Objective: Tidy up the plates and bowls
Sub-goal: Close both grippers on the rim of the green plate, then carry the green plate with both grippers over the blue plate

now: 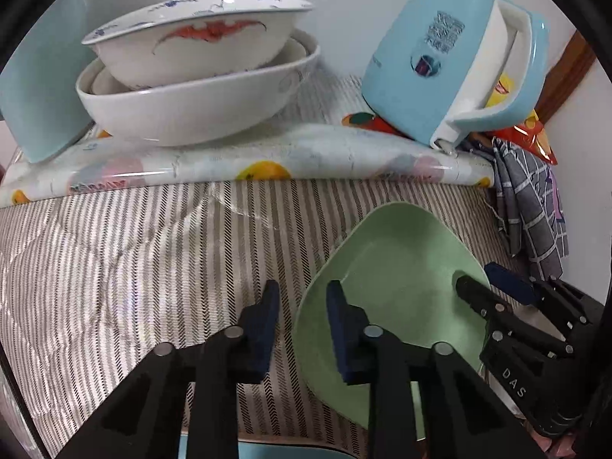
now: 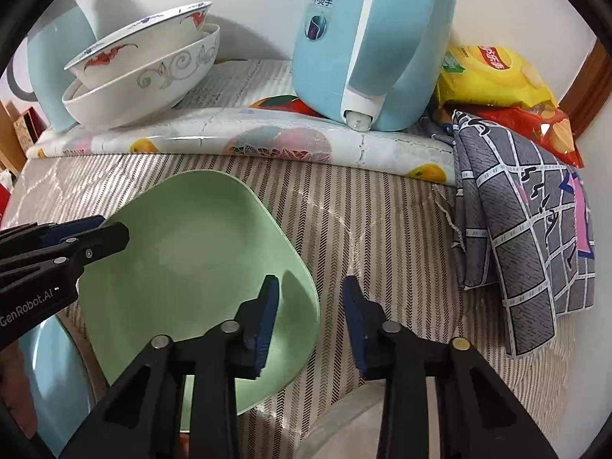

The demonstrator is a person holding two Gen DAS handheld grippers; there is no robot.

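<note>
Both grippers hang with jaws parted and holding nothing, the left gripper (image 1: 302, 321) straddling the near-left edge of the green plate (image 1: 397, 287) and the right gripper (image 2: 310, 319) its right edge, the pale squarish plate lying on the striped cloth (image 1: 134, 252) before the stacked bowls (image 1: 199, 69).

- My left gripper (image 1: 302, 313) is spread open; its right finger overlaps the green plate (image 1: 397, 283), its left finger sits over the striped cloth (image 1: 134, 252).
- The right gripper (image 1: 493, 283) straddles the plate's right rim.
- Behind, I see a bat-patterned bowl (image 1: 199, 38) nested in a white bowl (image 1: 199, 103), well apart from the blue kettle (image 1: 440, 57).
- A grey checked cloth (image 1: 531, 206) lies at right.
</note>
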